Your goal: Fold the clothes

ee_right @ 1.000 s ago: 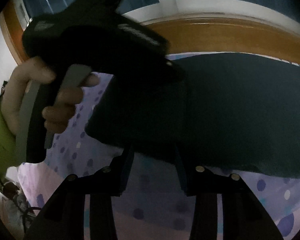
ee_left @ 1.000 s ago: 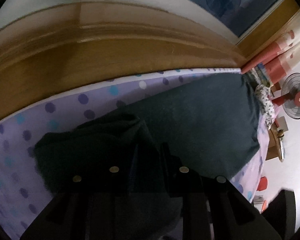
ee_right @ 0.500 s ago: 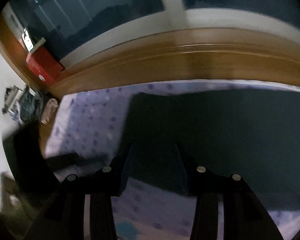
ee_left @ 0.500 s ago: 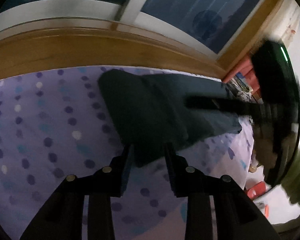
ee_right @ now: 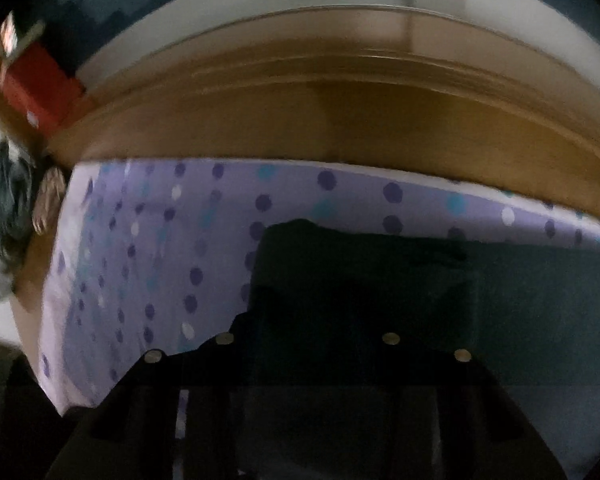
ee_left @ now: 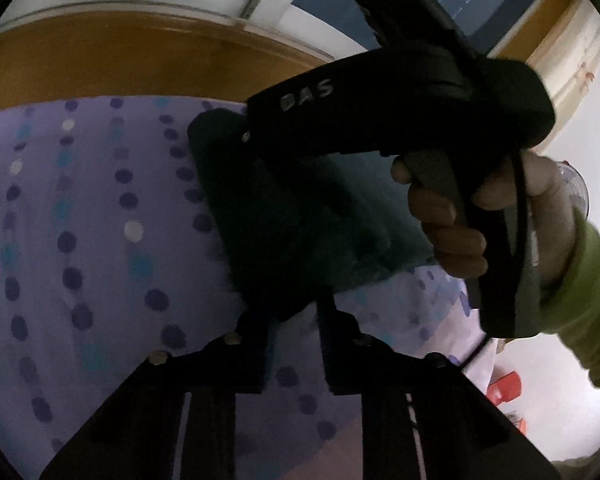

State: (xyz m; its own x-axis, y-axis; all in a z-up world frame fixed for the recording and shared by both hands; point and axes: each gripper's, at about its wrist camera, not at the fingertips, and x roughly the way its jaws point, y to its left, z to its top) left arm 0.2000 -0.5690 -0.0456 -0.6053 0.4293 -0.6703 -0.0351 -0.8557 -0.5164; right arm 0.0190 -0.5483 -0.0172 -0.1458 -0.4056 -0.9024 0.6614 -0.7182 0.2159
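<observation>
My left gripper (ee_left: 294,312) sits low over the polka-dot bedsheet (ee_left: 80,240), jaws apart a bit with the dark garment (ee_left: 284,216) edge between them at 12 o'clock. My right hand (ee_left: 460,220) clutches the right gripper (ee_right: 308,320) at 2 o'clock; can't tell its jaws, garment covers them.

Left wrist view looks low along its fingers toward the headboard (ee_left: 120,60), close over the bedsheet (ee_left: 80,240). Right wrist view faces likewise. Both share the garment (ee_left: 300,220).
</observation>
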